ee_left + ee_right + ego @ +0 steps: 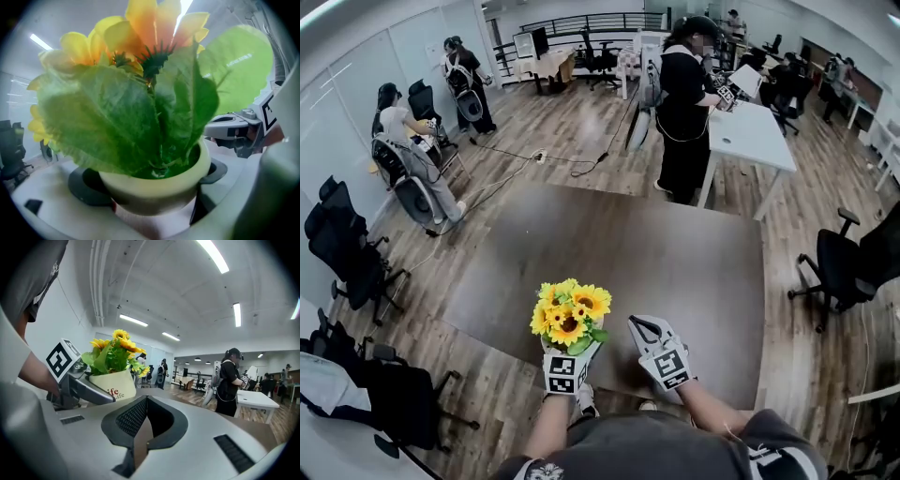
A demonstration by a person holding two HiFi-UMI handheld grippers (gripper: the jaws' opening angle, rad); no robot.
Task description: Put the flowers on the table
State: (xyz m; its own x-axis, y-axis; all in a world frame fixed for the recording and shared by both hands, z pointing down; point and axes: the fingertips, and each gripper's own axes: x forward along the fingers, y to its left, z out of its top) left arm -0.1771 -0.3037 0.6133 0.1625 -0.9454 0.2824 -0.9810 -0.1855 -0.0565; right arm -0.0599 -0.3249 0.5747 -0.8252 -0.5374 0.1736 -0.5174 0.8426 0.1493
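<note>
Plainly, the flowers are not down yet. The sunflower bunch sits in its cream pot, and the left claw pinches that pot from both sides just under the rim. It holds the pot upright, so the blooms sit on top and nothing tips. The pot hangs over the near edge of the dark surface, the part that needs least reach. The right claw is pressed together on nothing, just right of the pot and also at the surface's near edge. It is probably held aside as a spare.

The head view gives the layout over the surface but hides most of the pot under the blooms. From there it cannot be settled whether the base is clear of the surface or touching it. The left gripper view shows the grip itself, with dark pads against the pot wall. Only the right gripper view shows the pot's side, with red lettering, and people standing well beyond the surface's far edge.
</note>
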